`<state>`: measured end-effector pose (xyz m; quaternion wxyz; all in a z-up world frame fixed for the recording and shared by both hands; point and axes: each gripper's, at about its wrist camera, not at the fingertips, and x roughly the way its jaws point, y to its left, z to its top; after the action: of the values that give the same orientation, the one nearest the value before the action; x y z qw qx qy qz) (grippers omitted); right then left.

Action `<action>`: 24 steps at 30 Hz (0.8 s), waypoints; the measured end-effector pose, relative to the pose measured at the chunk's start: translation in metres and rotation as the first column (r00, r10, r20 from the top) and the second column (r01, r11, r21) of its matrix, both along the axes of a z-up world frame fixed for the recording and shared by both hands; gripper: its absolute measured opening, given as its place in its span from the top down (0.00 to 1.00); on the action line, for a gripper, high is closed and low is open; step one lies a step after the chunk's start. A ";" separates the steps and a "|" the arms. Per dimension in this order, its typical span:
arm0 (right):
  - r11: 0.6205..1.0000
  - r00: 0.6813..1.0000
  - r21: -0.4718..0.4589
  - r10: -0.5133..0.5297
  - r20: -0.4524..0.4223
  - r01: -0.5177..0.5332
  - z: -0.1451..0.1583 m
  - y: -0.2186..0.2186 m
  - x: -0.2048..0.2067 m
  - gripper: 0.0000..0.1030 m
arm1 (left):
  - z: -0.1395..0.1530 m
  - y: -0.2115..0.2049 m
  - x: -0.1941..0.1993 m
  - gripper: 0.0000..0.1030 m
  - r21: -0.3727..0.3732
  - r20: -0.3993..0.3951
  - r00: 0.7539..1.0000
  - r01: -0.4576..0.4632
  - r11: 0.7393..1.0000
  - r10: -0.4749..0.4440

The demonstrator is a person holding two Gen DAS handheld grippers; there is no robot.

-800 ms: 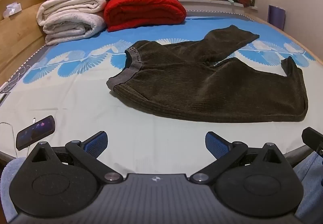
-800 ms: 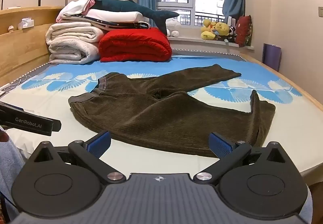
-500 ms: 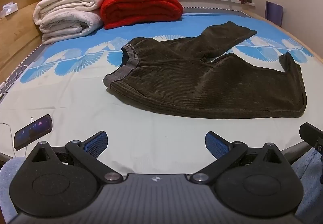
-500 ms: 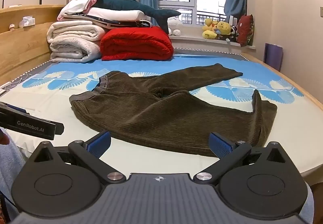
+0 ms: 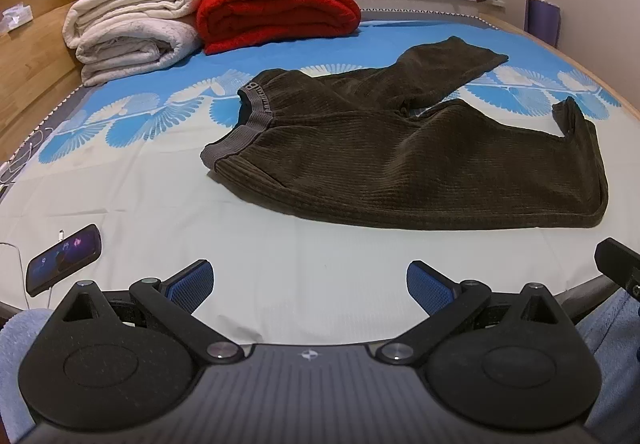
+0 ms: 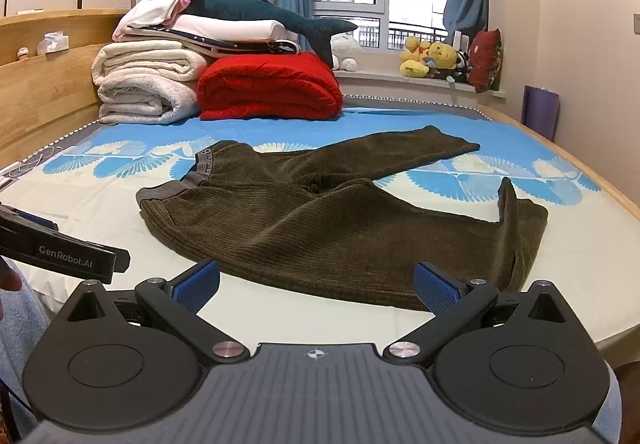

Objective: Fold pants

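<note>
1. My left gripper [image 5: 309,283] hangs over the near edge of the bed [image 5: 120,180], fingers spread wide, nothing between the blue pads [image 5: 188,284].
2. My right gripper [image 6: 318,286] sits the same way: fingers wide apart, holding nothing, low over the near edge with its pads [image 6: 436,290] just short of the fabric.
3. Dark brown corduroy pants [image 5: 420,160] lie flat mid-bed, unfolded. Waistband [image 5: 240,132] points toward the left side, legs run out to the right.
4. The far leg [image 6: 400,152] angles away toward the window; the near leg runs right, and its cuff [image 6: 508,200] has one corner kicked up.
5. From the right wrist view, the left gripper's body [image 6: 60,252] shows at the left edge, clear of the pants.
6. A phone [image 5: 64,258] lies screen-up on the sheet near my left gripper, cable attached.
7. At the far end: rolled white blankets [image 5: 132,36], a folded red blanket [image 5: 276,8], a plush shark [image 6: 264,14] on top of the stack.
</note>
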<state>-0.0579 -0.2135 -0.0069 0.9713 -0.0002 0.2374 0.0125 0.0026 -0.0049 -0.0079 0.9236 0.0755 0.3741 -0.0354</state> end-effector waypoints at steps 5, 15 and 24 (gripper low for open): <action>1.000 1.000 0.002 0.002 -0.005 -0.002 0.000 -0.001 0.001 0.01 | -0.001 0.000 0.000 0.00 -0.002 -0.001 1.000 0.000 1.000 0.000; 1.000 1.000 0.003 0.002 -0.009 -0.002 0.001 -0.001 0.001 0.01 | -0.001 0.001 -0.001 0.00 -0.005 -0.004 1.000 -0.001 1.000 0.001; 1.000 1.000 0.001 0.009 -0.008 -0.009 0.000 -0.001 0.001 0.01 | -0.001 0.002 -0.002 0.00 -0.009 -0.003 1.000 -0.004 1.000 0.004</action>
<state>-0.0566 -0.2144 -0.0068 0.9703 -0.0009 0.2415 0.0171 0.0010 -0.0034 -0.0086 0.9234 0.0705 0.3756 -0.0354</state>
